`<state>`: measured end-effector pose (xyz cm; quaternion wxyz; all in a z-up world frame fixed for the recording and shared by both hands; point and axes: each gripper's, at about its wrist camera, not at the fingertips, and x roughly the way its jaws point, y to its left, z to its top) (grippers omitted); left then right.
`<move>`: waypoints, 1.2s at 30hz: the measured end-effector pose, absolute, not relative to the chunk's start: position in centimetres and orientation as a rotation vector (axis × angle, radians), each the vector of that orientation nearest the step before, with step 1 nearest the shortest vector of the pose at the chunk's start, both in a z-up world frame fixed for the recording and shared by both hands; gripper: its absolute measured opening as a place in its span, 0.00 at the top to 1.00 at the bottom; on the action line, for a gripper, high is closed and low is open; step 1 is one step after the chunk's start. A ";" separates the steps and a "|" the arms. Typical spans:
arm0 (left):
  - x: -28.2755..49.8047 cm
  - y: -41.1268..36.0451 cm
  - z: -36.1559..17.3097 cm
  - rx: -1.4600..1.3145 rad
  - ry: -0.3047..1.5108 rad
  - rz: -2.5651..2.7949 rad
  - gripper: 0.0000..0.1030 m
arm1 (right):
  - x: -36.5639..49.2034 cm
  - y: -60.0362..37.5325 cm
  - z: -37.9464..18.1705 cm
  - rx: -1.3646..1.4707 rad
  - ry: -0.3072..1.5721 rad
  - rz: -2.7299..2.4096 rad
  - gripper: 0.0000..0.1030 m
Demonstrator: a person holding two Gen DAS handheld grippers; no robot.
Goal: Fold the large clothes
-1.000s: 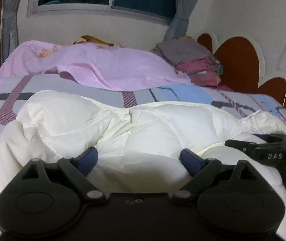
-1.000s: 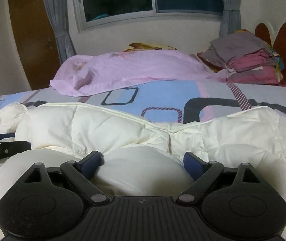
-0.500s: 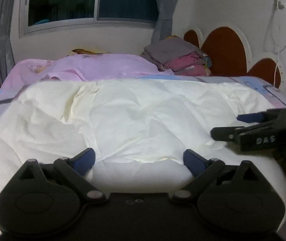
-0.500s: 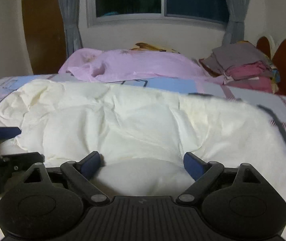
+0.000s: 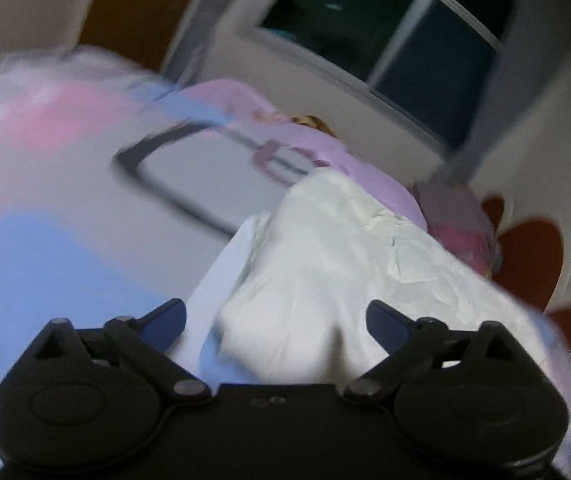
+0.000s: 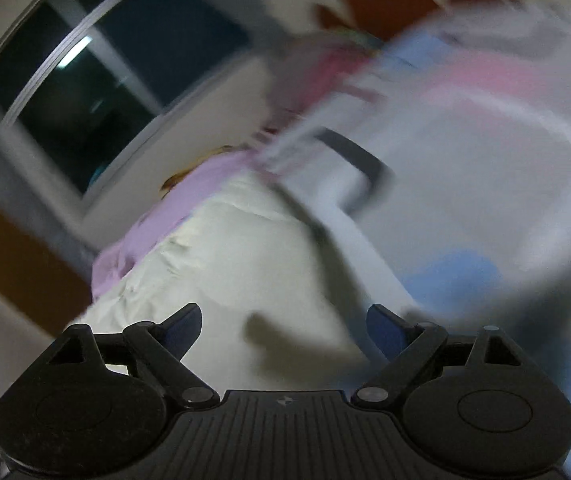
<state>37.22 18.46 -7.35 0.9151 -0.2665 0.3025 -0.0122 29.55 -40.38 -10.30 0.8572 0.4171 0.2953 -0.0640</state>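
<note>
Both views have rolled since earlier; left gripper (image 5: 275,320) and right gripper (image 6: 283,326) stand wide around puffy cream quilted garment (image 5: 325,256).

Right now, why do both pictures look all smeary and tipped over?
Left wrist view: tilted frame, the patterned bedsheet streaked with motion blur, the white quilt sharper, the window dark. Right wrist view: tilted the other way, the sheet smeared even more, the quilt clearer; the fisheye lens bends the edges.

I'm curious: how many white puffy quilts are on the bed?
1. The white quilt lies bunched just ahead of both cameras, on the patterned bedsheet. Blur could hide others.
</note>
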 end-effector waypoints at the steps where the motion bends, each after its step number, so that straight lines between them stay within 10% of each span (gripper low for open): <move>1: 36.7 18.7 -7.8 -0.598 0.626 -0.032 0.09 | 28.8 -40.5 -10.9 0.913 0.627 -0.131 0.14; 20: 42.0 19.0 -12.9 -0.906 0.652 -0.037 0.40 | 34.6 -38.5 -14.6 1.113 0.614 -0.079 0.15; 27: 42.8 18.5 -12.4 -0.845 0.668 -0.084 0.79 | 35.4 -38.4 -14.3 1.063 0.635 -0.054 0.55; 36: 38.8 18.7 -9.8 -0.835 0.629 -0.115 0.82 | 32.0 -38.0 -10.0 0.974 0.602 0.013 0.68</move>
